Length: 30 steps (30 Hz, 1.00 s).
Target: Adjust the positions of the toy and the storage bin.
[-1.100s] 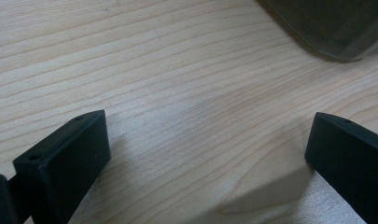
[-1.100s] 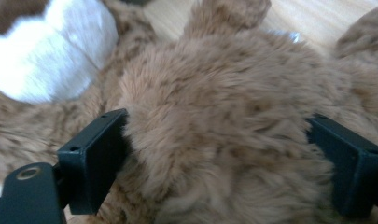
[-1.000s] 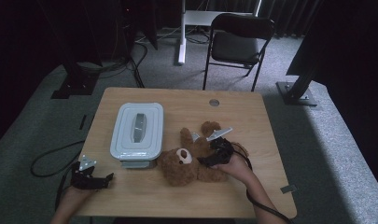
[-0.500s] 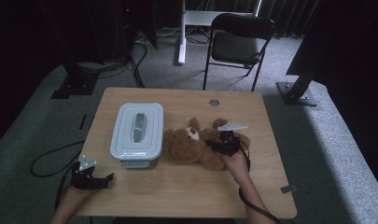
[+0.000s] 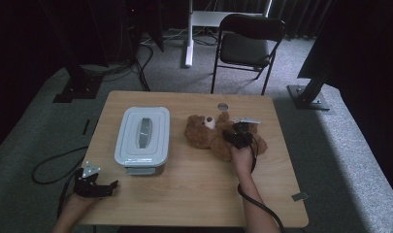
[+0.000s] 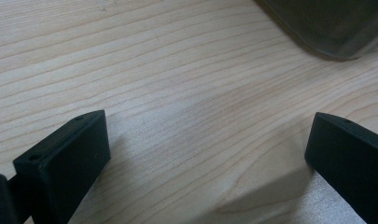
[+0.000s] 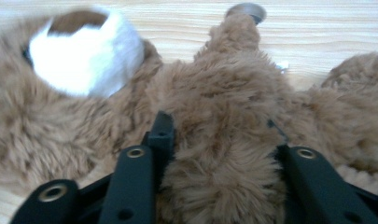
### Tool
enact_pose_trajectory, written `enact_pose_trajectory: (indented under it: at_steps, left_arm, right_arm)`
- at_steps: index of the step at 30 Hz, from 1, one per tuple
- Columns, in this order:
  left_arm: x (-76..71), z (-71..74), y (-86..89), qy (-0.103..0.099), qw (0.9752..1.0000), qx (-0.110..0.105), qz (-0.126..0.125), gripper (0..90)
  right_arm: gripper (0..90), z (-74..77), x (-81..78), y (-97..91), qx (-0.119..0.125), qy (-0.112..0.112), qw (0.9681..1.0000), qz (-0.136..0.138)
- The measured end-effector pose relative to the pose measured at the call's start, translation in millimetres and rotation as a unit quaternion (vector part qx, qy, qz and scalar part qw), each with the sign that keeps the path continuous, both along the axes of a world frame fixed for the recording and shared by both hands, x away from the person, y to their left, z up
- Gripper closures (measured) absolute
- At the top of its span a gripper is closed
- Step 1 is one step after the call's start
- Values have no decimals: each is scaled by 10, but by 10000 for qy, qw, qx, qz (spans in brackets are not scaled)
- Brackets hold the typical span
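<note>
- high view: a pale grey plastic box (image 5: 142, 140) with rounded corners sits on the left half of the wooden bench (image 5: 194, 194); its lid (image 5: 143, 131) is on, with a flat handle along the middle, so what is inside cannot be told
- just right of the box, a fluffy brown teddy bear (image 5: 208, 136) lies on the bench with its white muzzle turned up
- the right gripper (image 5: 237, 138) lies over the bear's body, the hand behind it, a dark cable trailing down the forearm
- the left gripper (image 5: 94, 187) rests at the near left edge of the bench, well apart from box and bear
- left gripper view: two blocky matt black fingers (image 6: 65, 158) stand spread wide over bare, pale wood grain with nothing between them; a rounded grey corner of the box (image 6: 336, 28) shows at the top right
- right gripper view: the black fingers (image 7: 161, 135) are sunk in the bear's thick brown plush (image 7: 219, 140), one on each side of a bulge of fur, pinching it after having just eased a little wider; the white muzzle (image 7: 84, 51) is at upper left
</note>
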State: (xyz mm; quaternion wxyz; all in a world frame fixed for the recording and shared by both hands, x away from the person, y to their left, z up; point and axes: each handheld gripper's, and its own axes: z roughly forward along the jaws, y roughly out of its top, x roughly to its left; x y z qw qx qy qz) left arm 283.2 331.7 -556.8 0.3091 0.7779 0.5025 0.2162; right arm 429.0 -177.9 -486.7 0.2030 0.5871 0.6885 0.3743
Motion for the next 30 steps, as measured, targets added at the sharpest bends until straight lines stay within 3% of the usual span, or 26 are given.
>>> enact_pose_trajectory:
  at_steps: [1, 3, 4, 8, 11, 13, 15, 20, 25, 29, 30]
  left_arm:
    - [0, 0, 0, 0, 10000, 0, 0, 6]
    - [0, 0, 0, 0, 10000, -1, 0, 6]
    - [0, 0, 0, 1, 10000, 0, -1, 6]
    - [0, 0, 0, 1, 10000, -1, 1, 6]
    - [0, 0, 0, 2, 10000, 0, 1, 6]
    - [0, 0, 0, 0, 10000, -1, 2, 6]
    - [0, 0, -1, 0, 10000, -2, 3, 6]
    - [0, 0, 0, 2, 10000, 0, 2, 6]
    - [0, 0, 0, 2, 10000, 1, 0, 6]
    - [0, 0, 0, 2, 10000, -1, -1, 6]
    - [0, 0, -1, 2, 10000, -1, -1, 6]
  right_arm:
    - [525, 23, -13, 58, -153, -53, 9999, 52]
    - [479, 50, -22, 84, -196, -71, 9998, 80]
    - [413, 112, -33, 81, -269, -78, 9995, 123]
    - [359, 210, -68, -8, -84, -72, 9998, 159]
    - [320, 365, -180, -213, 135, -232, 9993, 249]
    - [309, 388, -199, -253, 160, -239, 9993, 258]
    - [267, 457, -256, -437, 249, -250, 9990, 259]
    - [264, 414, -279, -668, 148, 43, 9996, 251]
    - [264, 355, -330, -795, 139, 163, 9995, 226]
    - [264, 273, -383, -926, 167, 307, 9990, 295]
    - [266, 204, -420, -948, 66, 443, 9984, 352]
